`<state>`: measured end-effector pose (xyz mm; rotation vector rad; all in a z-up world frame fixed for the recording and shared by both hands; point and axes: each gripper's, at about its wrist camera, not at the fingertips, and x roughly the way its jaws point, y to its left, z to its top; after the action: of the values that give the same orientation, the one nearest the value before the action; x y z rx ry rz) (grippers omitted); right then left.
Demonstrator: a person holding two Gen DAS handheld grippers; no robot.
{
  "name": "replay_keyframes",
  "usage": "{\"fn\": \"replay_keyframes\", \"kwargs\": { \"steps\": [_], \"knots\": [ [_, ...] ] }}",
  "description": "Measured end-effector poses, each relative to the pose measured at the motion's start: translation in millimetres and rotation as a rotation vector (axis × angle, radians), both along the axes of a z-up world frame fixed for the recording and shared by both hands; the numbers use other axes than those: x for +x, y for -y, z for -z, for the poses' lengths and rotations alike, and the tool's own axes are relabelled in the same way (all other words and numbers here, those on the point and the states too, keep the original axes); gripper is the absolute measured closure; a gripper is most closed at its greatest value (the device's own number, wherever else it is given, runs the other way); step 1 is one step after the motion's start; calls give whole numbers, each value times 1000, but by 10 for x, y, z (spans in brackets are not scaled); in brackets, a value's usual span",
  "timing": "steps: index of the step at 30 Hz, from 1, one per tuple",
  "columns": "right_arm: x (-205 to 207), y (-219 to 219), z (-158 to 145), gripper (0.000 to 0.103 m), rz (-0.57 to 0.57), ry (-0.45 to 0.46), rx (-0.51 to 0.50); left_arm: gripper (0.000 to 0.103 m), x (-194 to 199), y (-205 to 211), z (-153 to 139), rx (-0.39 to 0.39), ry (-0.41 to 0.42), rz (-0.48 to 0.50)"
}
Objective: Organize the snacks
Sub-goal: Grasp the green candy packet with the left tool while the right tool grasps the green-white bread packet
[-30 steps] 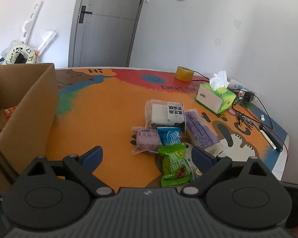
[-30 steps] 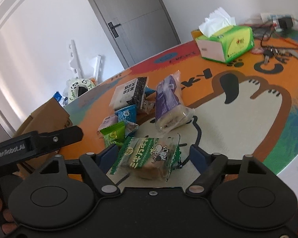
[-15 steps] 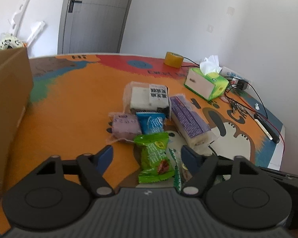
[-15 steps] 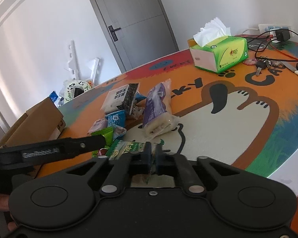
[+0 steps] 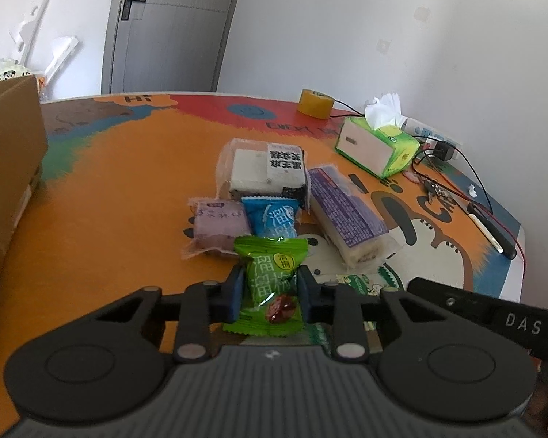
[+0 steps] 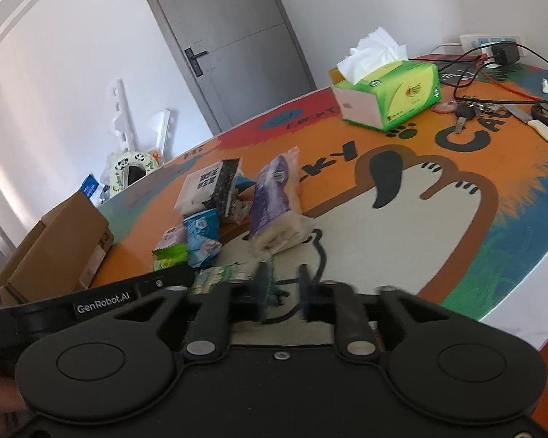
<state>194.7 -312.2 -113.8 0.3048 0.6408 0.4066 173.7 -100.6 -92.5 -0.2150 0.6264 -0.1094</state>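
The left tool (image 5: pixel 269 294) is closing, its blue pads pressing the sides of a crinkly green foil snack packet (image 5: pixel 270 277) low in the frame's centre. The right tool (image 6: pixel 282 284) is opening, blurred, around the serrated edge of a flat green-and-white wrapper (image 6: pixel 224 273) on the glossy printed worktop (image 6: pixel 402 241). A corrugated cardboard box (image 6: pixel 60 244) stands at centre left.

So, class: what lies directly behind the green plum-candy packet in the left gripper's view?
Behind the green plum-candy packet lies a small blue snack packet, with a black-and-white wrapped cake behind that. The green packet covers the blue one's near edge.
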Motion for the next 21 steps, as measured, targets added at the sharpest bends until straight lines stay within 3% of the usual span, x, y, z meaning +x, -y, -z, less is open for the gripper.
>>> {"fn": "replay_keyframes", "kwargs": {
  "steps": [2,4,10,21],
  "knots": [
    [-17,-50,-8,66,-14,4,1,74,-23,-44,-22,-13,0,-2],
    [-36,-105,-26,48,-27,10,-6,74,-44,-86,-38,-19,1,-8],
    [-76,-289,-73,23,-59,32,-39,74,-112,-224,-65,-37,3,-34],
    [-77,-677,-74,10,-69,46,-142,74,-226,-504,-148,-49,25,-91]
  ]
}}
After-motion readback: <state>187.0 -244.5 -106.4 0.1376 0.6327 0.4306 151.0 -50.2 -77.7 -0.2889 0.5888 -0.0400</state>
